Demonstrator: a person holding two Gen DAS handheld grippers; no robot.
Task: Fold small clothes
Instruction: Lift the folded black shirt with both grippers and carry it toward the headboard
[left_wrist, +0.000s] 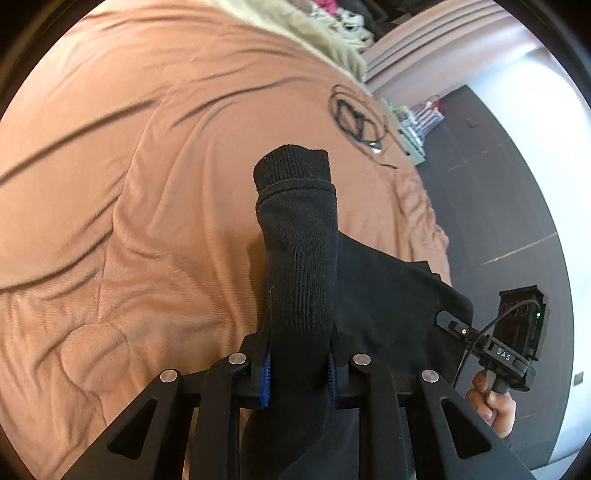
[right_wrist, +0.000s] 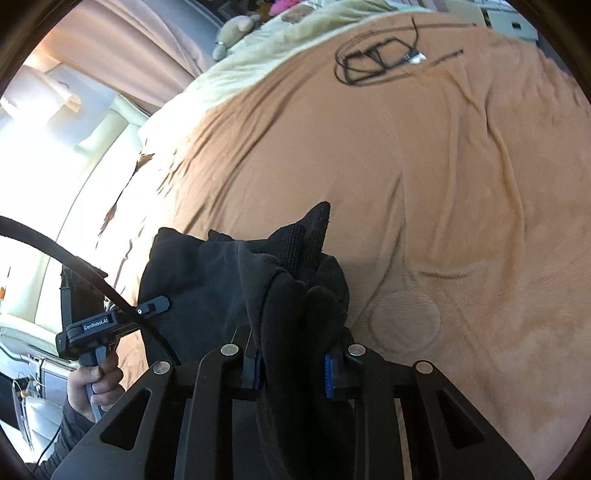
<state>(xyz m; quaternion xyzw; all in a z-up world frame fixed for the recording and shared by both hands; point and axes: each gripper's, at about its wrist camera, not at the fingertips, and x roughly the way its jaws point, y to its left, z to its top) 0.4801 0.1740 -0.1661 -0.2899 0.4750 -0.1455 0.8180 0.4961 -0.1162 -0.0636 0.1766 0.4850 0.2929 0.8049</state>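
A black garment (left_wrist: 384, 295) hangs between both grippers above a tan bedspread (left_wrist: 147, 184). My left gripper (left_wrist: 300, 373) is shut on one of its sleeves (left_wrist: 299, 236), whose ribbed cuff sticks up past the fingers. My right gripper (right_wrist: 293, 369) is shut on a bunched part of the same garment (right_wrist: 207, 280), with a ribbed cuff (right_wrist: 303, 240) poking up above the pads. The left gripper's handle shows in the right wrist view (right_wrist: 92, 332), and the right gripper's handle shows in the left wrist view (left_wrist: 506, 354).
A coiled black cable (right_wrist: 373, 62) lies on the far part of the bedspread (right_wrist: 443, 184). A pale blanket (right_wrist: 295, 26) lies at the bed's head. Dark floor (left_wrist: 498, 206) runs along the bed's right edge in the left wrist view.
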